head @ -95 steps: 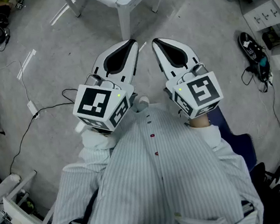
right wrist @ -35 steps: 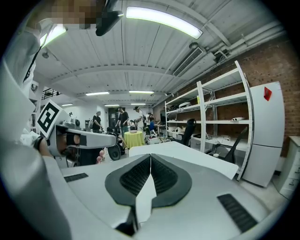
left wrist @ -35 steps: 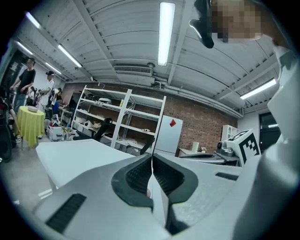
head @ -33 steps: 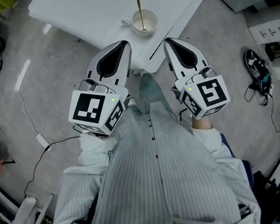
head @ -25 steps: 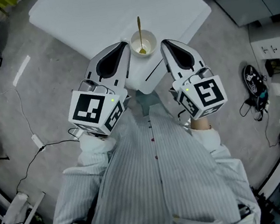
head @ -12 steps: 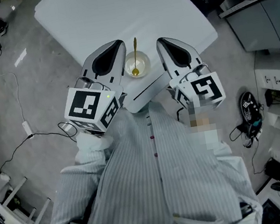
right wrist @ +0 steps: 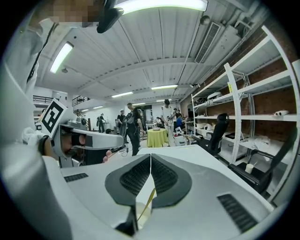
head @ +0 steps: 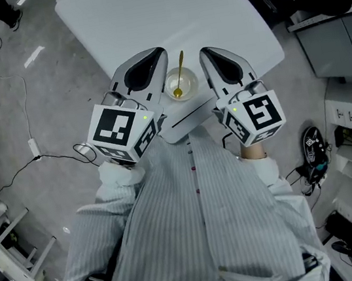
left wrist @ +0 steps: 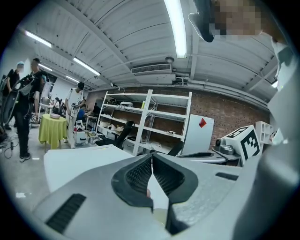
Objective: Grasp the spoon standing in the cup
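A small white cup [head: 181,84] stands near the front edge of the white table [head: 142,9], and a gold spoon [head: 181,75] leans in it with its handle pointing away from me. My left gripper [head: 160,51] is just left of the cup and my right gripper [head: 204,51] just right of it, both held above it. The jaws of both are shut with nothing between them. In the right gripper view the spoon [right wrist: 146,204] and the cup [right wrist: 142,213] show below the closed right gripper [right wrist: 150,155]. The left gripper [left wrist: 152,154] hides most of the cup.
The table's near edge [head: 186,118] lies right in front of my body. White cables [head: 35,149] run over the grey floor at left. Shelving [head: 350,109] and a dark shoe [head: 313,146] are at right. People stand far off by a yellow-green draped table [right wrist: 157,137].
The table and cup have drawn closer in the head view, and the cup now sits between the two grippers. Both grippers stay shut and side by side.
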Demonstrator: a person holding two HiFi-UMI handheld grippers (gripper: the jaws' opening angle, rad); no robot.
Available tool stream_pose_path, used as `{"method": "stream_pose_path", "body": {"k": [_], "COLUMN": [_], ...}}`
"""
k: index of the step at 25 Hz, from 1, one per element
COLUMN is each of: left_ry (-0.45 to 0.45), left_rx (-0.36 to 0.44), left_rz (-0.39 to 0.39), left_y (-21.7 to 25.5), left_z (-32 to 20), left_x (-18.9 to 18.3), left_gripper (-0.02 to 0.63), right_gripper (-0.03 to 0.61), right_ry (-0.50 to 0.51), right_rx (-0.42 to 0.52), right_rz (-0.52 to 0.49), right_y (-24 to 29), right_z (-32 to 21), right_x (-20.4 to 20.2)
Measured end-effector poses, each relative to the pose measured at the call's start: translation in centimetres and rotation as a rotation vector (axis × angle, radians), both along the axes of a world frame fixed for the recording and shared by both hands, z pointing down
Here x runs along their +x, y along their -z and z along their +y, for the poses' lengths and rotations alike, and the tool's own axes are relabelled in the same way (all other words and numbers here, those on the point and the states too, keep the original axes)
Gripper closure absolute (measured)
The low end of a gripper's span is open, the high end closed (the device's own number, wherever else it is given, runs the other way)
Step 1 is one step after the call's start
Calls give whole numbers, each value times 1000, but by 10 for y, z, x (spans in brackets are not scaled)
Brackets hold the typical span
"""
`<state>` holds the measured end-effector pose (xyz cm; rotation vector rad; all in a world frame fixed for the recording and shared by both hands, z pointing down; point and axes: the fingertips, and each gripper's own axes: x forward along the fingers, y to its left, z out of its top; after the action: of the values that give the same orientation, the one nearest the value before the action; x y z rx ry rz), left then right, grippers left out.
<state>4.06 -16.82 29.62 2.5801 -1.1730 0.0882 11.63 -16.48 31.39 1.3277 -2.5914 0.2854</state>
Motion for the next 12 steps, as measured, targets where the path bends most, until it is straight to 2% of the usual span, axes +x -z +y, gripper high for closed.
{"method": "stream_pose_path", "body": {"k": [12], "left_ry": [-18], "left_rx": [-28], "left_rz": [3], "left_y": [-12], "left_z": [-7], "left_x": [-5], "left_gripper": [600], "right_gripper": [568], "right_ry": [-24], "right_rx": [-35], "right_rz": [-9], "right_y": [-13], "right_z": [-5], "right_x": [-4]}}
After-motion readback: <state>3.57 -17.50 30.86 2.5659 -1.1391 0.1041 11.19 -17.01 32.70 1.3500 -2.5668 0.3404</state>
